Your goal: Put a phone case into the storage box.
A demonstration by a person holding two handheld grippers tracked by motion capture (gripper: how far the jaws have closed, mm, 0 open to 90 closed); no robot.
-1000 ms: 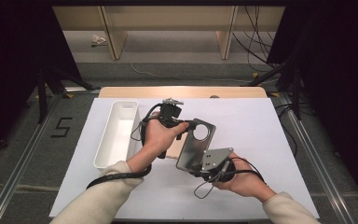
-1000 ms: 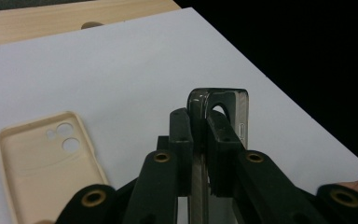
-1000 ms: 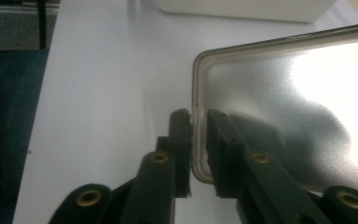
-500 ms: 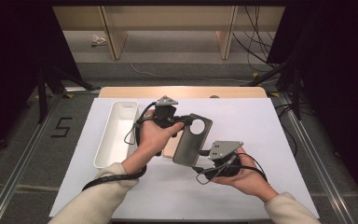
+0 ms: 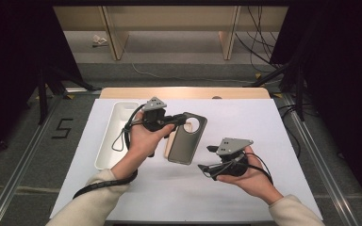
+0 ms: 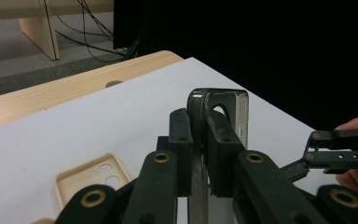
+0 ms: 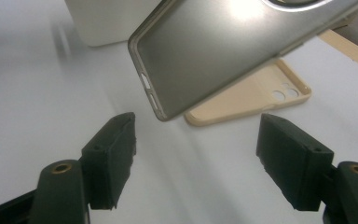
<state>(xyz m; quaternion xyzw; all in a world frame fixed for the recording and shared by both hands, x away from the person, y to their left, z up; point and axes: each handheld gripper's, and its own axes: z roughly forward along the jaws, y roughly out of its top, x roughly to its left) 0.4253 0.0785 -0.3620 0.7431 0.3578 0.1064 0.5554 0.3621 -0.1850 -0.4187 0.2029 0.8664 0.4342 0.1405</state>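
From the high view, your left gripper [image 5: 181,119] clamps the grey phone case [image 5: 186,138] by its upper edge, lifted over the desk [image 5: 264,122] beside the white tray [image 5: 115,132]. Your right gripper [image 5: 207,168], jaws just opened wide with nothing between them, sits apart from the case. The right gripper view adds a beige phone case [image 7: 256,100] lying flat beneath it.

We see open white mat [image 5: 283,122] at the right and the front, while the white tray [image 5: 111,136] and the beige case [image 7: 251,100] block the left.
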